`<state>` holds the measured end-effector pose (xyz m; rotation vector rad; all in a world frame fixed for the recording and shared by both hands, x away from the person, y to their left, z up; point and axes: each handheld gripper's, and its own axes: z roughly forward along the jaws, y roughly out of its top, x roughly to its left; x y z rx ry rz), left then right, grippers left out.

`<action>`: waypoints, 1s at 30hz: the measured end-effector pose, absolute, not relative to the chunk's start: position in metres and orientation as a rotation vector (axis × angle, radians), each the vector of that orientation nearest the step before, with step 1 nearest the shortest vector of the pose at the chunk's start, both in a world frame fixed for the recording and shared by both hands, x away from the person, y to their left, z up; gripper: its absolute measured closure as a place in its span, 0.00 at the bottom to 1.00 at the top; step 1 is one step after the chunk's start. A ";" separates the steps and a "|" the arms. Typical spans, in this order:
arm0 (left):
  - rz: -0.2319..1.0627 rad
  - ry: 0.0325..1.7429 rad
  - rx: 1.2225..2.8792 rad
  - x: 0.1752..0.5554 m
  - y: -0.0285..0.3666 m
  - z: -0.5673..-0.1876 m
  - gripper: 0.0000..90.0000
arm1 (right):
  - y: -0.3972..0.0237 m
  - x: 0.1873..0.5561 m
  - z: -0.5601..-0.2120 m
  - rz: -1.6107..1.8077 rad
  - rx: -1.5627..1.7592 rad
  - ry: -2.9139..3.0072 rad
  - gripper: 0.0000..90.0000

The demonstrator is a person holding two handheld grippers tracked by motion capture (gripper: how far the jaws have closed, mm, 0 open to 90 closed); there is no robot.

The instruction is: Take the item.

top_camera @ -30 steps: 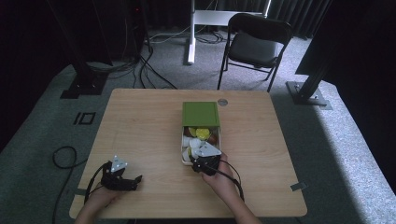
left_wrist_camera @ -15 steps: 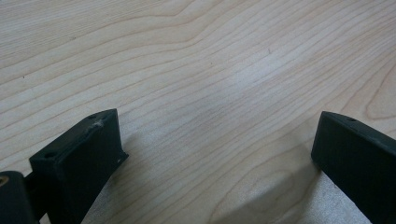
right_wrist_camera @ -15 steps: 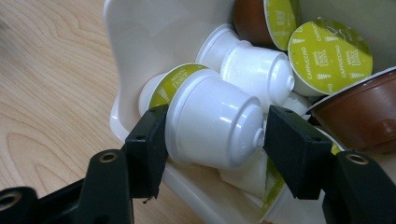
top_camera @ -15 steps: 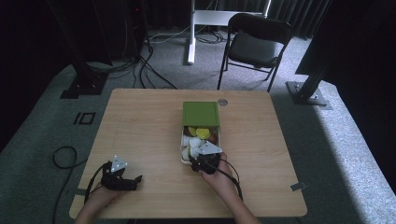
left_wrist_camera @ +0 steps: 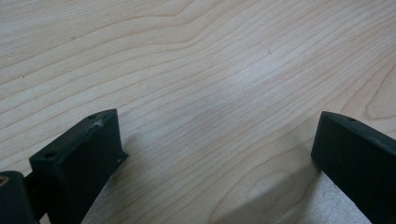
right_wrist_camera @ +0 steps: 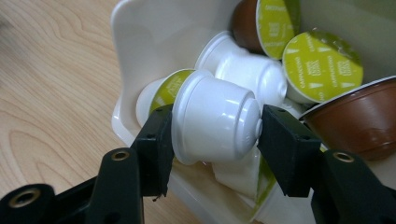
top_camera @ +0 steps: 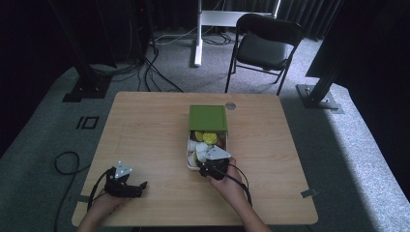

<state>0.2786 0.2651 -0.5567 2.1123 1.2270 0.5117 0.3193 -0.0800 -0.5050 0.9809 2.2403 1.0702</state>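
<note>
The wooden surface (top_camera: 154, 125) carries a white box (right_wrist_camera: 140, 42) with a green lid (top_camera: 208, 118), right of centre. The right tool (right_wrist_camera: 212, 128) clamps a white capsule (right_wrist_camera: 212, 121) at the box's near end; its jaws have just closed on it. The capsule's axis lies across the jaws. The left tool (left_wrist_camera: 215, 154) rests wide open, well apart at the near left.

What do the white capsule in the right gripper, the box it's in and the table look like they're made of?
White capsule: glossy moulded plastic, judging by its sharp highlights.
Box: smooth cream plastic, probably, with rounded corners.
Table: light wood or wood-look laminate, matte, with visible grain.
</note>
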 end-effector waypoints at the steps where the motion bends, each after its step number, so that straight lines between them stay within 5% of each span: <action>1: 0.512 1.227 2.112 0.279 0.265 -0.557 0.03 | -0.081 0.319 -0.504 1.071 0.975 2.242 0.51; 30: 0.511 1.227 2.115 0.279 0.265 -0.556 0.03 | -0.116 0.328 -0.434 1.281 0.962 2.031 0.51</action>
